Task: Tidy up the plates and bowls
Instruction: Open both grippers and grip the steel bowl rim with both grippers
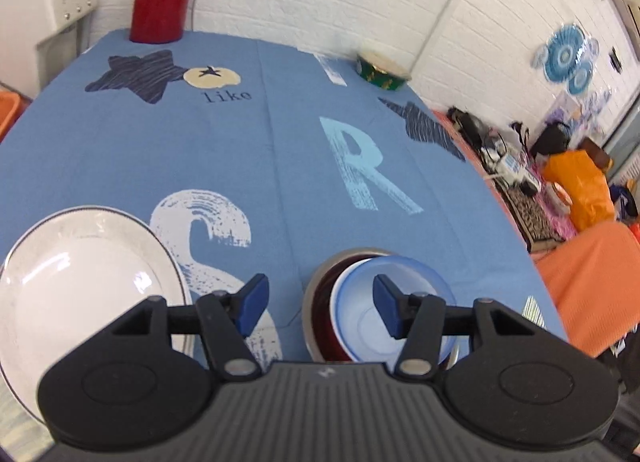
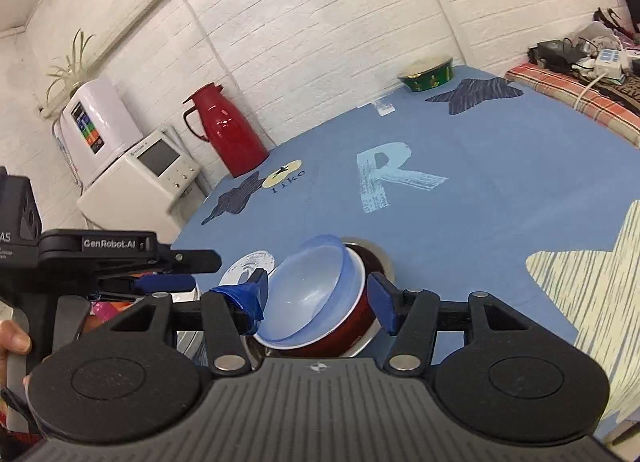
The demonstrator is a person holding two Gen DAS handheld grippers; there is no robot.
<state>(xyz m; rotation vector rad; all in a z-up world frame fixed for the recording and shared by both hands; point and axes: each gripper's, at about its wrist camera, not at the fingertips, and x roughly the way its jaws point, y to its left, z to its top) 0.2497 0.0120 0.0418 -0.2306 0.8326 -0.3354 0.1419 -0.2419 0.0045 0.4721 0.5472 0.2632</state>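
Left gripper (image 1: pixel 318 308) open above blue tablecloth (image 1: pixel 248 150), white plate (image 1: pixel 76 282) left, nested bowls (image 1: pixel 372 302) right.

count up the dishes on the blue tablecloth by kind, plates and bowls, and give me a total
Plates: 1, the white plate with a dark rim line.
Bowls: 4, the translucent blue plastic bowl, the red bowl and the steel bowl nested together, plus the green patterned bowl far off.
Total: 5.
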